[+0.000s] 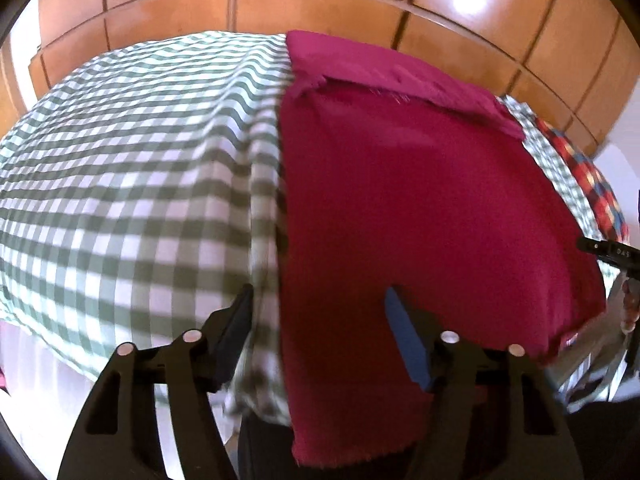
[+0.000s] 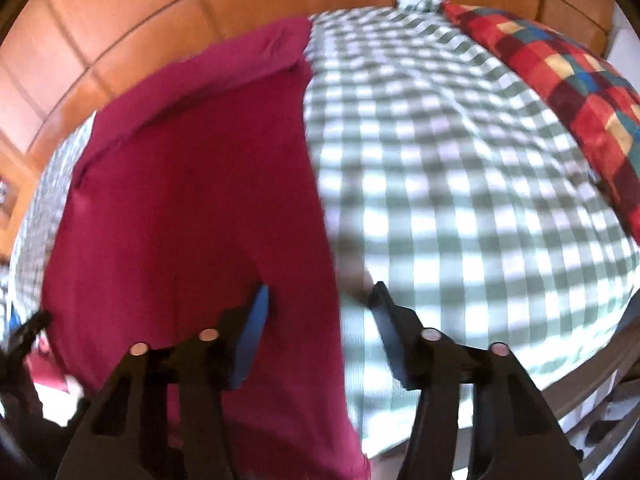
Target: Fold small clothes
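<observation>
Magenta cloth [image 1: 420, 208] lies flat on the green-checked bedsheet [image 1: 132, 184], centre-right of the left wrist view, far end folded over near the wooden wardrobe [image 1: 320, 8]. Left gripper [image 1: 320, 300] jaws apart, straddling the cloth's left edge, no clamp visible. Right gripper [image 2: 320, 296] likewise parted over the cloth's right edge. Multicolour plaid fabric [image 2: 560, 80] upper right.

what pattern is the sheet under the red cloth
Green-and-white checks on the sheet; clearest in the right wrist view, beside the red cloth.
</observation>
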{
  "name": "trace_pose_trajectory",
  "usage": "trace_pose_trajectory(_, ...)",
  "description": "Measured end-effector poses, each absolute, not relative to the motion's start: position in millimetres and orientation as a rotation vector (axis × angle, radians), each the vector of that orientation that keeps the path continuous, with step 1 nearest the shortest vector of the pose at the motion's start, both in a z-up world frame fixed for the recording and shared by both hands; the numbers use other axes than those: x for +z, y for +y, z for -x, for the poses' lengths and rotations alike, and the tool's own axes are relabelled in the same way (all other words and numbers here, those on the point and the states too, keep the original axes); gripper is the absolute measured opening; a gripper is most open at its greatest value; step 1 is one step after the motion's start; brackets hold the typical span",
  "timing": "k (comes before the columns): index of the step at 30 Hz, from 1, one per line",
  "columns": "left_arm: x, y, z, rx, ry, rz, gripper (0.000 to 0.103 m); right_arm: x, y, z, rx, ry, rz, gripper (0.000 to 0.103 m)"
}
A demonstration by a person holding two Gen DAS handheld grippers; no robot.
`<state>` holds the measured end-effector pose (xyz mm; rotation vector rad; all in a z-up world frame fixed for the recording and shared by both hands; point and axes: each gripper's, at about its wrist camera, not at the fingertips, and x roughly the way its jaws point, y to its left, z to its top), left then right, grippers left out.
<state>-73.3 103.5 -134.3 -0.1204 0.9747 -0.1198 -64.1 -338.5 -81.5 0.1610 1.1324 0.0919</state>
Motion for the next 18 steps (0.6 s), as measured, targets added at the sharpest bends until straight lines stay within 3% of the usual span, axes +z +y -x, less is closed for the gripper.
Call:
trace_pose_trajectory(2,-135,97,82,-0.113,0.982,0.083,0.058,-84,-332,78,0.135,1.161,-0.139,0.043)
trace_pose_trajectory(5,-132,100,87,-0.103,1.0,0.077,0.041,-89,-319,88,0.19,1.192,-0.116,0.034)
trace_pose_trajectory(7,-130,103,88,-0.099,1.003,0.059,0.015,-90,-309,90,0.207,1.197,-0.069,0.027)
trace_pose_trajectory(8,-129,100,88,-0.123,1.005,0.04,0.006,-90,-307,88,0.212,1.201,-0.063,0.025)
trace_pose_trajectory(10,-125,91,88,-0.141,0.986,-0.037,0.004,-87,-304,84,0.232,1.207,-0.071,0.016)
trace_pose_trajectory(18,-119,106,72,-0.212,1.001,0.139,0.003,-59,-297,79,0.337,1.163,-0.104,0.013)
